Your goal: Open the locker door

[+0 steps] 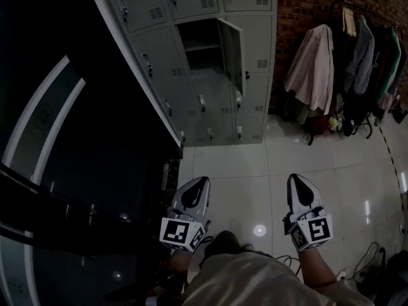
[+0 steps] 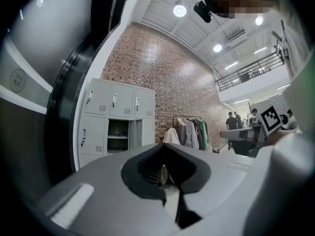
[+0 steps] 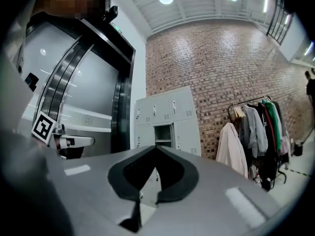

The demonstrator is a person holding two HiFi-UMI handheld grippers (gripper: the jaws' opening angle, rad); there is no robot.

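Locker door (image 1: 233, 51) is standing open while we are holding the left claw (image 1: 201, 182) and right claw (image 1: 295, 179) well short of the lockers (image 1: 164, 69), each pressed together on nothing. The door is swinging out from the lockers' middle column. Coats (image 1: 344, 69) are hanging right of the lockers.

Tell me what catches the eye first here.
The grey locker bank stands straight ahead, one middle door swung open. To its right, a rack of coats stands against the brick wall. Near the bottom, the left gripper and right gripper hover over the pale floor, both shut and empty.
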